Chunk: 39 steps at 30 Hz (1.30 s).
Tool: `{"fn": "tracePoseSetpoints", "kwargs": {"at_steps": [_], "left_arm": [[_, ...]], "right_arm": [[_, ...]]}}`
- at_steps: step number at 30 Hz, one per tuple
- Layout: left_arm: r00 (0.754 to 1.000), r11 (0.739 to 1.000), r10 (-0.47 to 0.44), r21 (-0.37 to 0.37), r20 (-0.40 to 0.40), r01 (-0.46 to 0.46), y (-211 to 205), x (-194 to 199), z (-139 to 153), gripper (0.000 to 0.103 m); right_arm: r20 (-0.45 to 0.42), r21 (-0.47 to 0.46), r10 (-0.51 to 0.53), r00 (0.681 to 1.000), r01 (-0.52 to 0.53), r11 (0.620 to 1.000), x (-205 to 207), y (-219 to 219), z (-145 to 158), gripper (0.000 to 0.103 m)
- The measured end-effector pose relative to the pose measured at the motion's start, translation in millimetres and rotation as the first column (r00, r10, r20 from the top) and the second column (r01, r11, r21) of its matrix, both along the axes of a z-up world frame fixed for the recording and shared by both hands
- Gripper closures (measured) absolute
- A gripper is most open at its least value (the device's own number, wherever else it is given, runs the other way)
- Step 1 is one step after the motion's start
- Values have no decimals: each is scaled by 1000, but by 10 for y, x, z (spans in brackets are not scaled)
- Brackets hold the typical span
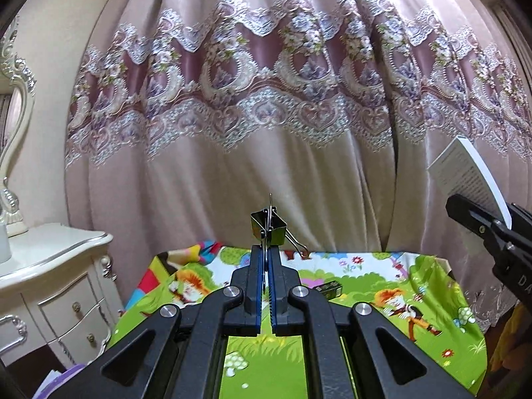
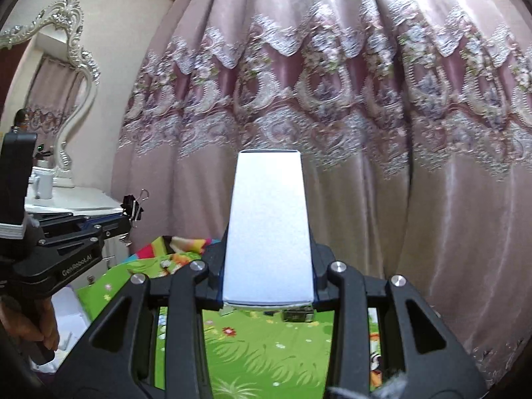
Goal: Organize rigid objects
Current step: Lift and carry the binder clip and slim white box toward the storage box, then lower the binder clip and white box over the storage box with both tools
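My left gripper is shut on the wire handle of a black binder clip, which it holds up above the table's far edge. In the right wrist view the same clip shows at the tip of the left gripper, with a hand on the grip below. My right gripper is shut on a tall white box that stands upright between its fingers. From the left wrist view, that box and the right gripper are at the right edge. A second binder clip lies on the cloth.
The table wears a bright cartoon cloth. A pink lace-trimmed curtain hangs close behind it. A white dresser stands to the left, with a mug and an ornate mirror on it.
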<state>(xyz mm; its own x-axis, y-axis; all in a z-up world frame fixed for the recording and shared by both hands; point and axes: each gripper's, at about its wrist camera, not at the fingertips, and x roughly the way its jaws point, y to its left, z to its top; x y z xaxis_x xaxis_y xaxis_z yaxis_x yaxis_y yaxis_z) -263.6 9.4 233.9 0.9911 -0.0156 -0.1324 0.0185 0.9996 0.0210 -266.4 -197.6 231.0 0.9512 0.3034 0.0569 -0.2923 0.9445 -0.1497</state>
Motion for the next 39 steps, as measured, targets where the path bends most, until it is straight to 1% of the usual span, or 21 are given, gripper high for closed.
{"fn": "tracePoseSetpoints", "kwargs": {"at_steps": [5, 14, 18, 21, 24, 29, 33, 37, 39], "left_arm": [[998, 999, 36, -20, -48, -37, 243, -43, -111, 100], [983, 984, 159, -64, -91, -165, 780, -217, -261, 100], [975, 976, 194, -78, -112, -203, 976, -294, -340, 100], [965, 967, 220, -94, -143, -235, 1126, -354, -437, 100], [952, 957, 251, -105, -178, -272, 1275, -411, -549, 100], [924, 931, 301, -137, -234, -338, 1569, -535, -746, 100], [895, 907, 343, -146, -285, -394, 1780, -638, -929, 100], [864, 886, 369, -150, -342, -438, 1942, -712, -1125, 100], [844, 872, 382, -157, -378, -464, 2032, -752, -1237, 100]], "right_arm": [[-74, -17, 97, 993, -98, 995, 52, 207, -27, 63], [-115, -75, 209, 971, -218, 973, 18, 653, -155, 63], [-150, -90, 270, 951, -285, 954, 18, 858, -185, 63], [-186, -107, 320, 929, -343, 933, 21, 1039, -226, 63], [-244, -125, 378, 893, -416, 901, 34, 1279, -307, 63], [-307, -169, 445, 841, -508, 845, 0, 1651, -466, 63], [-358, -206, 486, 797, -575, 792, -69, 1915, -607, 63], [-430, -234, 521, 737, -649, 724, -116, 2194, -784, 63], [-465, -236, 532, 707, -679, 695, -127, 2308, -874, 63]]}}
